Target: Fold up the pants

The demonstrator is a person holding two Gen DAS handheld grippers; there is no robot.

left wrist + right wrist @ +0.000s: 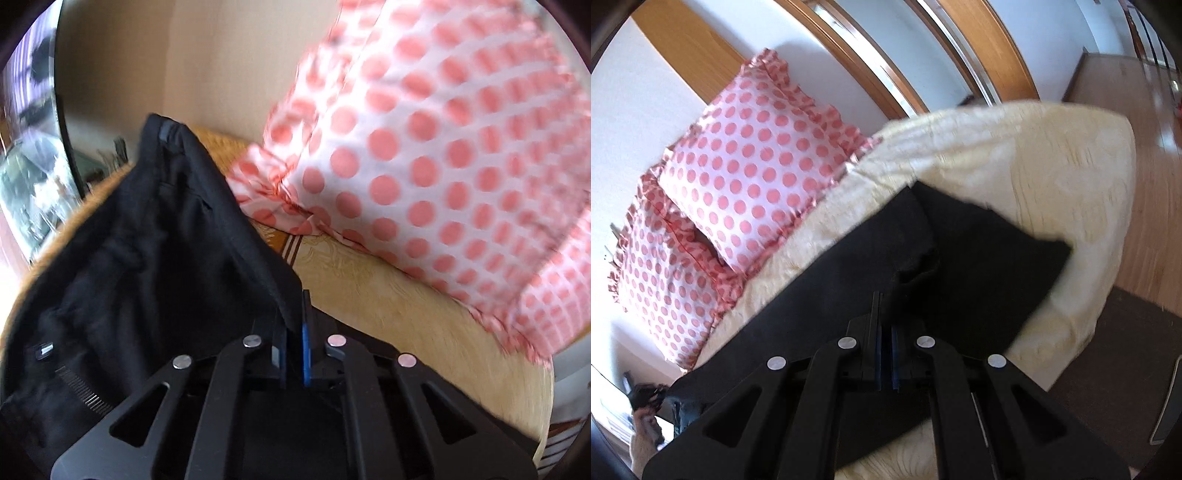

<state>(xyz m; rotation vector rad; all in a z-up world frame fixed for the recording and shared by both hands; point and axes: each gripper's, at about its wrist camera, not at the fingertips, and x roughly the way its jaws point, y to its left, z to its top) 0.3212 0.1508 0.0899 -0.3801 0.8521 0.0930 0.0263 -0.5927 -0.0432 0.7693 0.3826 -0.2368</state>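
Note:
The black pants [140,251] hang lifted above the cream bed cover [388,295] in the left wrist view, waistband and zipper at the lower left. My left gripper [294,314] is shut on the edge of the pants' cloth. In the right wrist view the pants [960,266] stretch across the bed cover [1034,166], legs reaching toward the bed's far end. My right gripper [886,314] is shut on the pants' cloth near a fold.
Two white pillows with pink dots [738,177] lie at the head of the bed, one also close in the left wrist view [443,147]. A wooden floor [1145,129] and dark rug [1108,350] lie beside the bed. A beige wall [184,66] stands behind.

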